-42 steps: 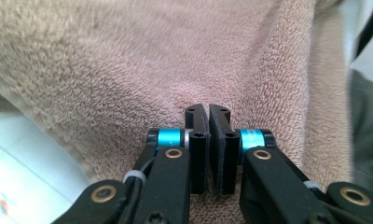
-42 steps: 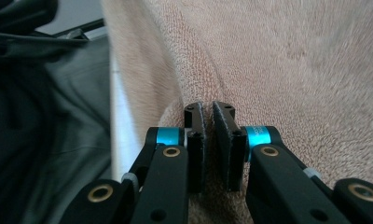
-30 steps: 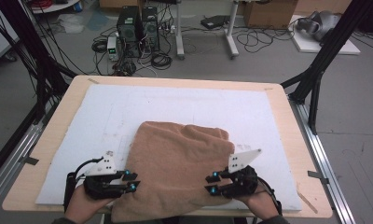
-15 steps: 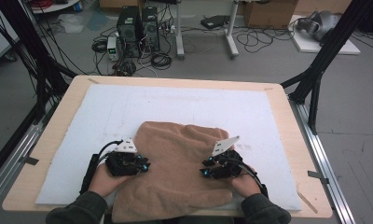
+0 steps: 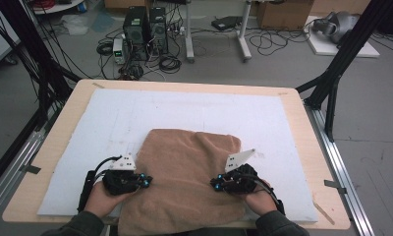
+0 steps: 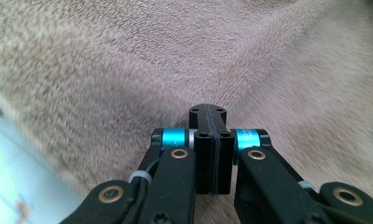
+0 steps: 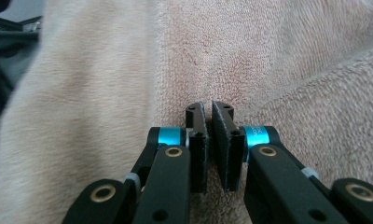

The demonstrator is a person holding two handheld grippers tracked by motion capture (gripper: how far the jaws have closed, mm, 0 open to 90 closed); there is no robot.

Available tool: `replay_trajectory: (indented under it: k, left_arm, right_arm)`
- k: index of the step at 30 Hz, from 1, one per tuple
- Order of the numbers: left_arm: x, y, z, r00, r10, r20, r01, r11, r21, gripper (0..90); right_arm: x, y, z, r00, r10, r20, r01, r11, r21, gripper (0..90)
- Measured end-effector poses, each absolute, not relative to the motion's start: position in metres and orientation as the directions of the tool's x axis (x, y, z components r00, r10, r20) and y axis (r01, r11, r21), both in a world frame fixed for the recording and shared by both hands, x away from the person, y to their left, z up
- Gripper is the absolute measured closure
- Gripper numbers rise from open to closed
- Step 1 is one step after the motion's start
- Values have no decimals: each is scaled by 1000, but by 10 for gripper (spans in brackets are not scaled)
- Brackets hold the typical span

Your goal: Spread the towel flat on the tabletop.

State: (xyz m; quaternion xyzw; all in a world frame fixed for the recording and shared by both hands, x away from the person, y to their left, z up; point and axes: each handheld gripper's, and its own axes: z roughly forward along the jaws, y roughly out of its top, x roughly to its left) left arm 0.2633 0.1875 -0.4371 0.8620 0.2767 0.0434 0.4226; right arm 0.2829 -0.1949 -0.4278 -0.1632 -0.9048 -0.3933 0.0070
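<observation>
Both pairs of jaws have just been closing and now stand shut: the left gripper (image 6: 208,116) with pads flat together, the right gripper (image 7: 210,112) pinching a fold of the brown towel (image 5: 189,172). The towel lies rumpled on the white mat (image 5: 263,118) at the table's (image 5: 52,142) near edge, a gripper at each side.

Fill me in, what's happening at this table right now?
A person is working a brown towel that lies rumpled on a white mat, with a claw in each hand. The left claw is at the towel's left side and the right claw at its right, both low on the cloth. Both have just been closing. The left one's jaws are pressed together over the pile, and whether they pinch any cloth I can't tell. The right one's are nearly together with towel between them, likely a pinched fold.
</observation>
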Motion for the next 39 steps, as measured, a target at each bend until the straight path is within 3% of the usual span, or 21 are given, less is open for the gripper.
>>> replay_trajectory:
  k: [8,15,19,21,23,27,39]
  left_arm:
    - [245,196,-424,852,500,-155,414,-464,783,887]
    - [276,187,-408,823,559,-104,385,-412,826,512]
    - [297,177,-418,823,562,-83,397,-464,792,426]
    - [302,170,-428,834,547,-70,408,-527,745,486]
    - [301,163,-438,847,530,-43,401,-584,705,672]
    - [299,162,-435,850,526,-39,398,-591,702,882]
    - [252,192,-433,844,527,-102,400,-490,775,894]
  right_arm:
    - [267,-193,-427,-955,267,129,276,643,715,809]
    - [285,-206,-411,-926,369,74,297,595,747,593]
    - [303,-213,-422,-907,414,79,345,623,702,578]
    - [306,-210,-435,-910,406,87,355,652,670,598]
    - [303,-209,-441,-909,409,82,347,630,695,663]
    - [302,-207,-440,-915,394,80,336,640,691,833]
    - [275,-201,-428,-944,315,98,287,639,713,847]
